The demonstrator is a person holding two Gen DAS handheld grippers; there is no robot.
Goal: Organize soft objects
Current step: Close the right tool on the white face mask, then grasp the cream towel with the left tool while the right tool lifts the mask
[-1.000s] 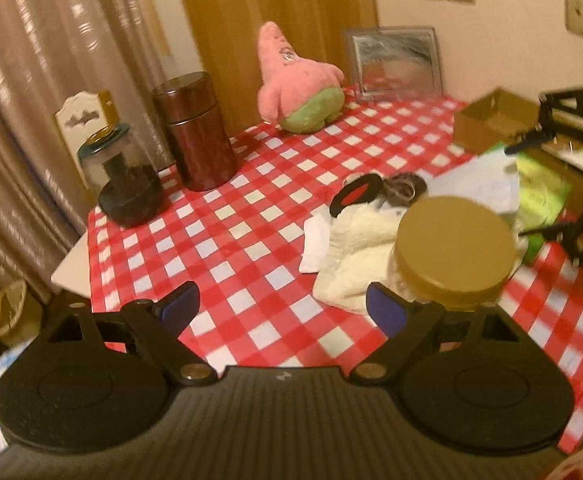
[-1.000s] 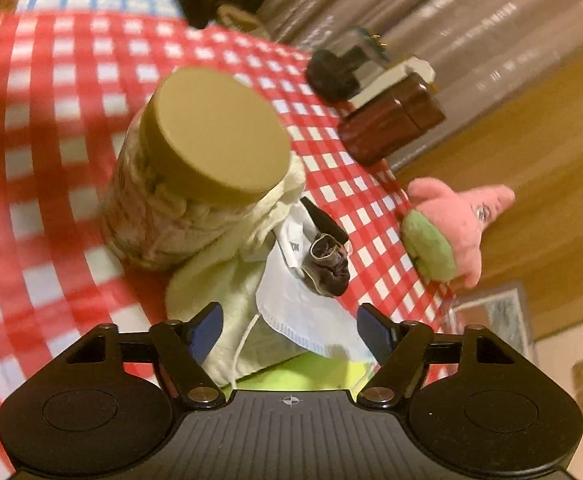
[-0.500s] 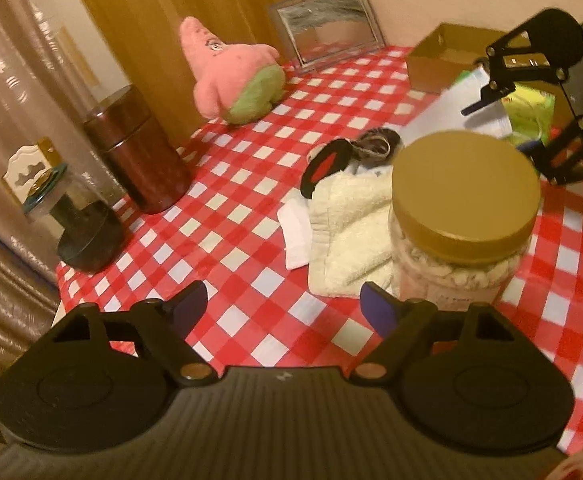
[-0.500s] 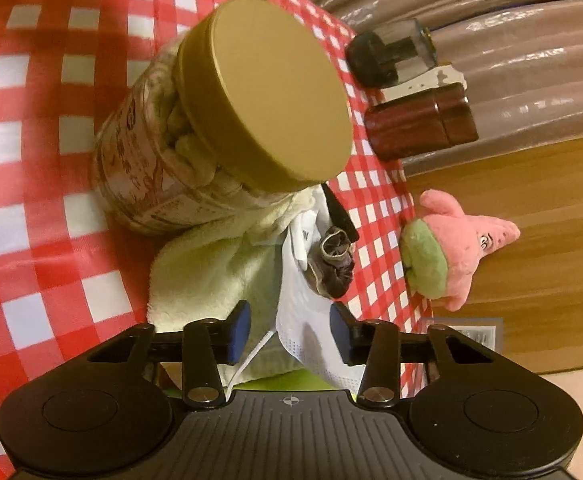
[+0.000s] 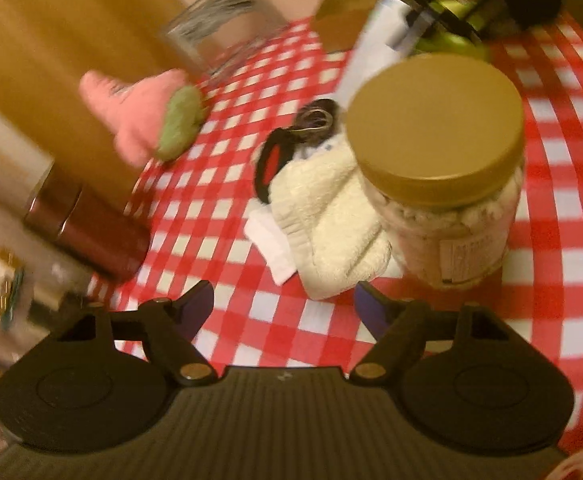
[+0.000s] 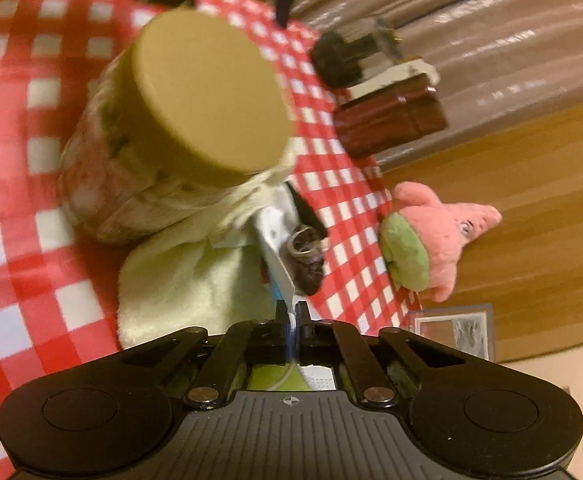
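Right gripper (image 6: 290, 316) at lower centre of the right wrist view, jaws pressed together on the near edge of a thin white face mask (image 6: 277, 248), with a pale cord trailing down between the fingers. Mask draped over a cream towel (image 6: 179, 280) at centre frame, towel partly pinned under a gold-lidded jar (image 6: 199, 92) at upper left centre. Dark bundled item (image 6: 307, 256) lying on the mask just right of centre. Pink plush star (image 6: 443, 236) with green shorts at right, well apart from the pile, on the red-and-white checked tablecloth (image 6: 19, 208). Left gripper (image 5: 285, 304) at lower centre of the left wrist view, jaws spread wide and holding nothing, hovering just short of the towel (image 5: 327, 220) at mid-frame. Brown canister (image 5: 87, 228) at left, much blurred.
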